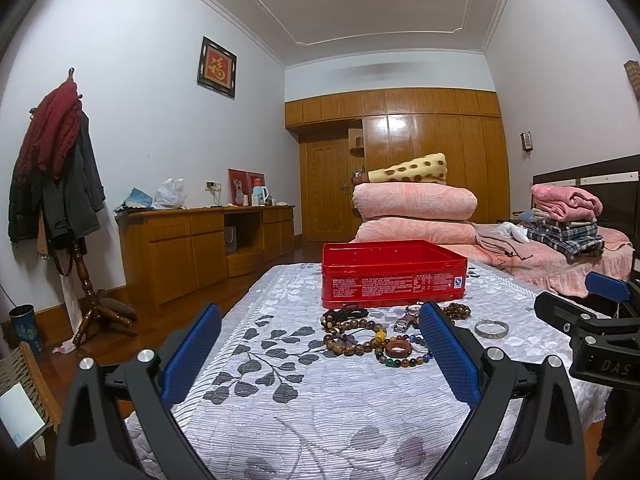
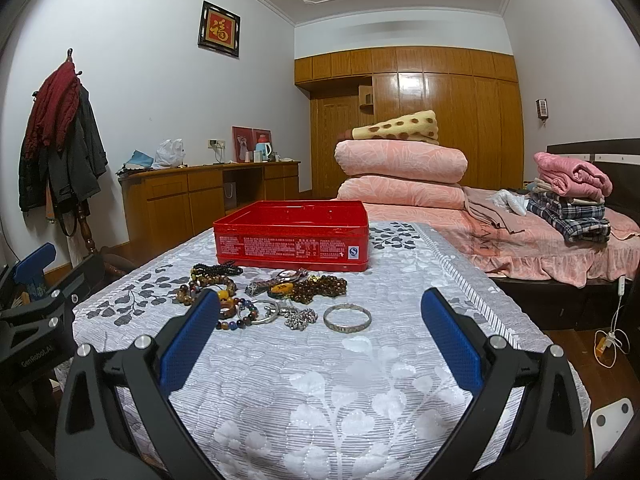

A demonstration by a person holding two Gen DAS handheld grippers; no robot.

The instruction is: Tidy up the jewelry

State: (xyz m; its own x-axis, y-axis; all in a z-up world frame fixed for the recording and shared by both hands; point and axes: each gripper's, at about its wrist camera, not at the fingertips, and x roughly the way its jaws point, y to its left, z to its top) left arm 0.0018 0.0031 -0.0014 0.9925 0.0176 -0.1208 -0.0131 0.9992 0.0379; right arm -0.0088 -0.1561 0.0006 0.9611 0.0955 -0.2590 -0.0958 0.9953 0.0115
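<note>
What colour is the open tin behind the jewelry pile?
Red, with white print on its side: the tin shows best in the right wrist view.

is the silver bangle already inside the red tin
No, the silver bangle lies on the patterned cloth in front of the red tin.

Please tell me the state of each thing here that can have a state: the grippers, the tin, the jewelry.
Left gripper: open, empty, above the cloth.
Right gripper: open, empty.
Red tin: lid off, upright on the table; inside hidden.
Silver bangle: flat on the cloth, apart from the pile.
Bead bracelets: heaped before the tin, outside it.
Watch: lying in the pile.
</note>
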